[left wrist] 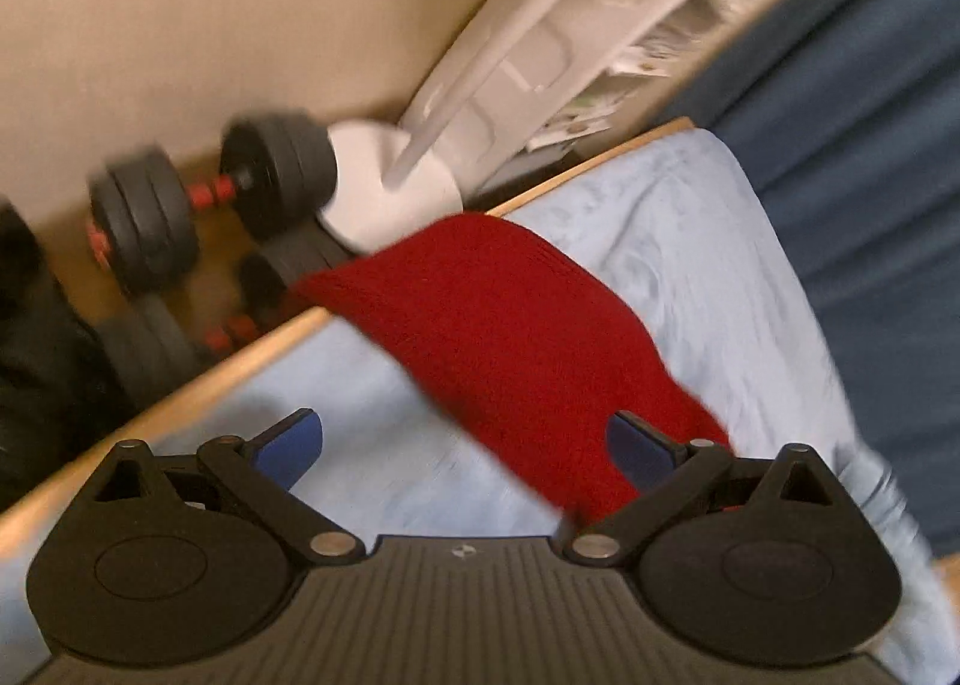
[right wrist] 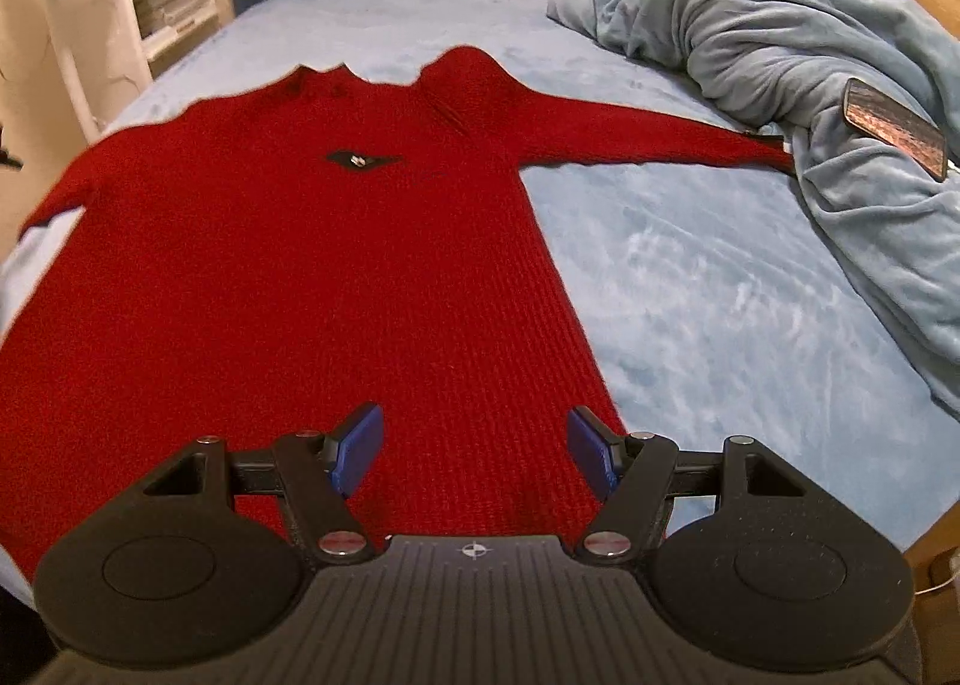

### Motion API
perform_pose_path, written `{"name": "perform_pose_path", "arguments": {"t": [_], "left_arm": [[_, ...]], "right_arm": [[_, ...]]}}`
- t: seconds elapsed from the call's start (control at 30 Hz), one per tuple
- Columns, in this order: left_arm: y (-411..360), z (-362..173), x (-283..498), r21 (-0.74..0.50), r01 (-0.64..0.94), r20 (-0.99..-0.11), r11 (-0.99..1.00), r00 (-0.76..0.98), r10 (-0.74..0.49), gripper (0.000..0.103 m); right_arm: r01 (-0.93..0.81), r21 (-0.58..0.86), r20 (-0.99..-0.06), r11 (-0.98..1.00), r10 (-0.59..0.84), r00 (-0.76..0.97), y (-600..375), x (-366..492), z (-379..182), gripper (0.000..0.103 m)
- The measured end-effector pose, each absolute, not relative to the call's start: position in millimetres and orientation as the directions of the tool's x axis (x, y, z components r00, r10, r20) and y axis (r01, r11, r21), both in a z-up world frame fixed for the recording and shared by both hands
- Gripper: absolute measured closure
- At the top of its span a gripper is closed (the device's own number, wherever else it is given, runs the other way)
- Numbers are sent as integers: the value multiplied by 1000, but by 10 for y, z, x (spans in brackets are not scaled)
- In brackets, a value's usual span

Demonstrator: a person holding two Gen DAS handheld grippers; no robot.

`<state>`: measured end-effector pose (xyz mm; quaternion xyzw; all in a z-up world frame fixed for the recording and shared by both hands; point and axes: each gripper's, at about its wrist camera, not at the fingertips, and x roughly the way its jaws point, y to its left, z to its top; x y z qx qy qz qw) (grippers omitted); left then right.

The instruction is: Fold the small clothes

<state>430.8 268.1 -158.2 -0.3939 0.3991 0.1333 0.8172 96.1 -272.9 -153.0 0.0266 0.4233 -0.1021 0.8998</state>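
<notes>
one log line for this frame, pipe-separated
stage: pre-fold | sweater: flat on bed, sleeve out toward blanket | left tongs: open, empty | right tongs: open, empty, over hem

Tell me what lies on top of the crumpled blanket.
A flat dark rectangular object rests on the blanket. The red sweater has its sleeve tip tucked at the blanket's edge; anything beneath stays hidden.

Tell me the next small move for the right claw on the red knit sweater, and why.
Probably lower the right claw onto the hem of the red knit sweater and close on it. The sweater lies spread flat on the light blue bed sheet, unfolded, one sleeve reaching toward the rumpled blue blanket. The right claw stands open over the bottom edge, gripping nothing.
</notes>
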Motion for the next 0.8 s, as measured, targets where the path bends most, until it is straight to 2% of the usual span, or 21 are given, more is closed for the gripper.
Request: {"name": "perform_pose_path", "arguments": {"t": [0.1,0.33,0.37,0.4,0.47,0.57,0.67,0.7,0.8], "left_arm": [[2723,-1793,4591,-565,-575,-767,592,630,-121,1],[2882,-1906,4988,-591,-655,-756,472,653,-41,1],[2892,-1879,5013,-599,-651,-748,466,663,-34,13],[2892,-1830,5061,-592,-646,-746,481,665,-26,48],[2868,-1717,5159,-545,-631,-759,553,651,-6,89],[2721,-1424,5151,-532,-585,-725,612,688,26,89],[2196,-919,5192,-470,-431,-644,770,764,34,89],[1933,-744,5183,-452,-346,-605,822,796,2,89],[834,-384,4960,-368,4,-509,930,836,-205,89]], "right_arm": [[208,-68,-801,976,-178,572,-2805,1002,-1697,34],[281,-63,-833,958,-205,513,-3114,1112,-1894,34],[287,-61,-835,956,-207,510,-3143,1127,-1917,34],[294,-58,-836,954,-208,509,-3164,1145,-1939,34],[300,-45,-839,953,-199,507,-3196,1182,-1980,34],[300,-12,-838,954,-173,517,-3193,1210,-1998,34],[282,3,-830,959,-155,536,-3170,1187,-1968,34],[276,2,-825,961,-155,543,-3164,1170,-1958,34],[280,-13,-815,960,-172,553,-3169,1131,-1934,34]]}}
